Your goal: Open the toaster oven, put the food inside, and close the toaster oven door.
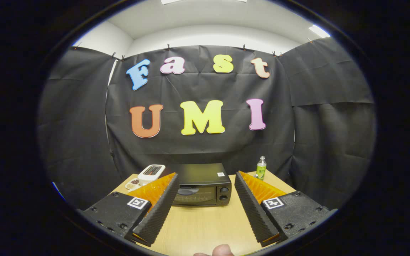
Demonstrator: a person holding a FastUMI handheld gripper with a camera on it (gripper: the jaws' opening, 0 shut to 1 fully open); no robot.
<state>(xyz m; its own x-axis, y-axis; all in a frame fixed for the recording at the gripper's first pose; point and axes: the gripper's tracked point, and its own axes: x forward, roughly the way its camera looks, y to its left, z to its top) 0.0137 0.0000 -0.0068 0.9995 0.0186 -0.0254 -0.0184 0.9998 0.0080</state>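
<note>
The toaster oven (202,185) — black, door shut (two knobs beside it) — sits on the pale wood surface (205,227) beyond the tool (205,188), whose fingers are spread, holding nothing.

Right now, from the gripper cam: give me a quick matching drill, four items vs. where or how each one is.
Items:
1. toaster oven
2. green bottle
3. white appliance
4. gripper

Descriptions:
A. open, holding nothing
B. on the table behind the right finger
C. door closed, beyond the fingers, seen between them
D. beside the oven, behind the left finger

Pairs: 1-C, 2-B, 3-D, 4-A
</note>
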